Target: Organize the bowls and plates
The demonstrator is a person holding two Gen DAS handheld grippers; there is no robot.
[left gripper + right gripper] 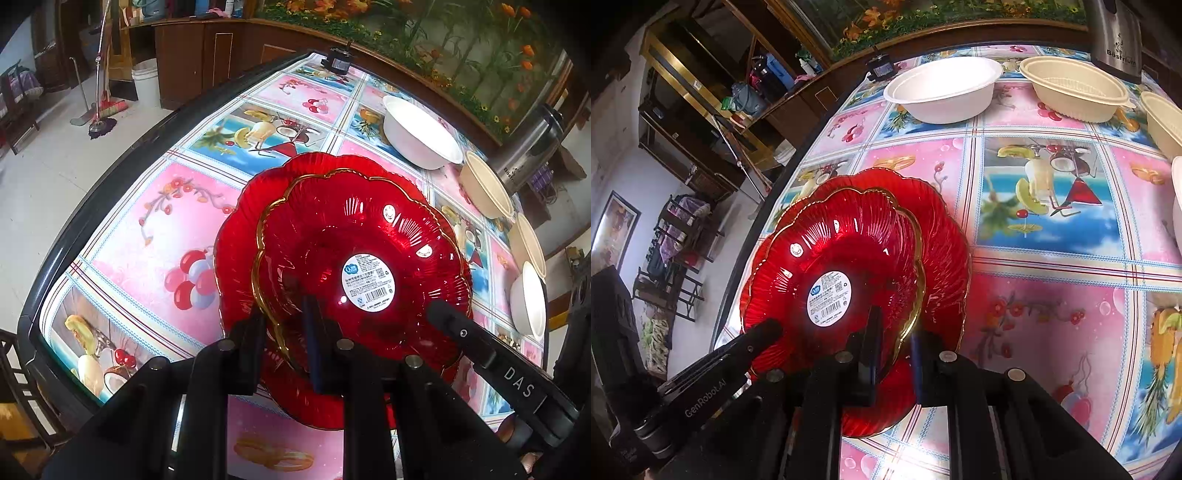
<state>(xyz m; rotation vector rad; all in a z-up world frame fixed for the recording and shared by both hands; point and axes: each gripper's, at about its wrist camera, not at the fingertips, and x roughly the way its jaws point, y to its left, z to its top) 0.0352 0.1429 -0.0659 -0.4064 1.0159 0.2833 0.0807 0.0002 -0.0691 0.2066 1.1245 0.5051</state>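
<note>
Left gripper point(286, 328) and right gripper point(894, 347) each clamp opposite rim edges of gold-rimmed red plate point(354, 258), atop larger red plate point(236, 236).

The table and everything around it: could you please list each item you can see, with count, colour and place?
Red plates: two, red with gold rims, stacked near the table's left edge; the top one carries a white label.
White bowls: two, one at the far side, one at the right edge.
Cream bowls: two, right of the far white bowl.
Steel flask: one, silver, far right corner.
Tablecloth: one, pink and blue fruit print.
Bucket: one, white, on the floor.
Left gripper: black, straddling the top plate's rim.
Right gripper: black, straddling the opposite rim.
</note>
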